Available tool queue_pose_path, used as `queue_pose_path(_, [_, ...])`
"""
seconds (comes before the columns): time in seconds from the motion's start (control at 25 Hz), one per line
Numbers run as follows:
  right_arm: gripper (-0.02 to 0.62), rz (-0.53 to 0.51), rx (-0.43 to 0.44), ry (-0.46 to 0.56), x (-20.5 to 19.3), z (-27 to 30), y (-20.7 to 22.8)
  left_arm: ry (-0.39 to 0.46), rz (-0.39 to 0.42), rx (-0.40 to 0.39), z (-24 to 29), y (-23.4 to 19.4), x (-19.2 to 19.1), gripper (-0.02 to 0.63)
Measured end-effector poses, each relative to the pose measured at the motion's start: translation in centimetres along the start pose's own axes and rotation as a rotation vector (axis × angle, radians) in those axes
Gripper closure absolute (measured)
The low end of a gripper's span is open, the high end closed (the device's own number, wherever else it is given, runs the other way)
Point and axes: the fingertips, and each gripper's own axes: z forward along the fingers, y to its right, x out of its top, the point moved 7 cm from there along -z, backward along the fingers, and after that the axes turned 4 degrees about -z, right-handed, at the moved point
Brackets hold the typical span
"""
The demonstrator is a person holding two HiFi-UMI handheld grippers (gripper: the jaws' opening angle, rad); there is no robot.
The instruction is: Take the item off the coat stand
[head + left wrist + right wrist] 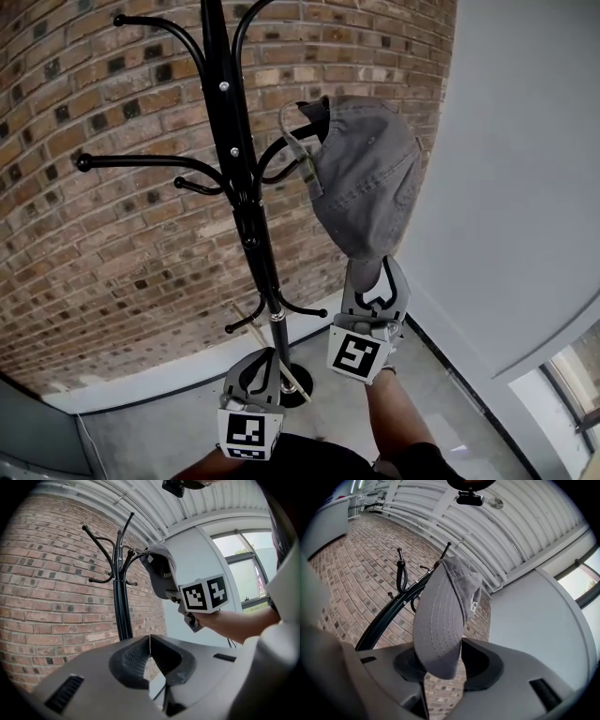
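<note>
A grey cap (361,178) hangs from an upper hook of the black coat stand (246,187), with its brim pointing down. My right gripper (373,274) is raised just under it. In the right gripper view the cap's brim (440,634) dips between the wide-apart jaws of the right gripper (446,662), and I see no pad pressing on it. My left gripper (261,364) hangs low beside the stand's pole, its jaws touching at the tips with nothing in them. The left gripper view shows the left gripper (150,638), the cap (161,571) and the stand (119,602).
A brick wall (112,244) stands behind the coat stand and a white wall (525,187) runs along the right. Several bare hooks (141,161) stick out to the left. A thin wooden stick (272,352) leans by the stand's base. There is a window (248,573) at the right.
</note>
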Motion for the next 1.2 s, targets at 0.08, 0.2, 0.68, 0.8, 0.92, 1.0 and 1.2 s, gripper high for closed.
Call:
queue_pose_path(0.08, [0.443, 0.011, -0.003, -0.002, 0.1, -0.2, 0.3, 0.018, 0.006, -0.003, 0.2, -0.1, 0.7, 0.572])
queue_pose_path(0.2, [0.527, 0.076, -0.021, 0.006, 0.1, -0.5, 0.9, 0.081, 0.009, -0.004, 0.7, -0.4, 2.2, 0.572])
queue_pose_path(0.68, [0.551, 0.360, -0.033, -0.020, 2.4, -0.2, 4.6, 0.243, 0.033, -0.001, 0.3, -1.1, 6.9, 0.572])
queue_pose_path(0.8, [0.551, 0.408, -0.055, 0.006, 3.4, 0.7, 5.9, 0.239, 0.029, 0.000, 0.1, -1.4, 6.8, 0.572])
queue_pose_path(0.92, [0.552, 0.448, -0.094, 0.028, 4.4, 1.2, 7.8, 0.243, 0.015, -0.003, -0.3, -1.5, 6.6, 0.572])
queue_pose_path(1.0, [0.552, 0.466, -0.128, 0.030, 4.7, 1.0, 9.0, 0.248, 0.006, -0.008, -0.7, -1.9, 6.3, 0.572])
queue_pose_path(1.2, [0.551, 0.469, -0.187, -0.015, 4.5, -1.9, 9.5, 0.172, -0.021, -0.028, -2.0, -3.2, 4.1, 0.572])
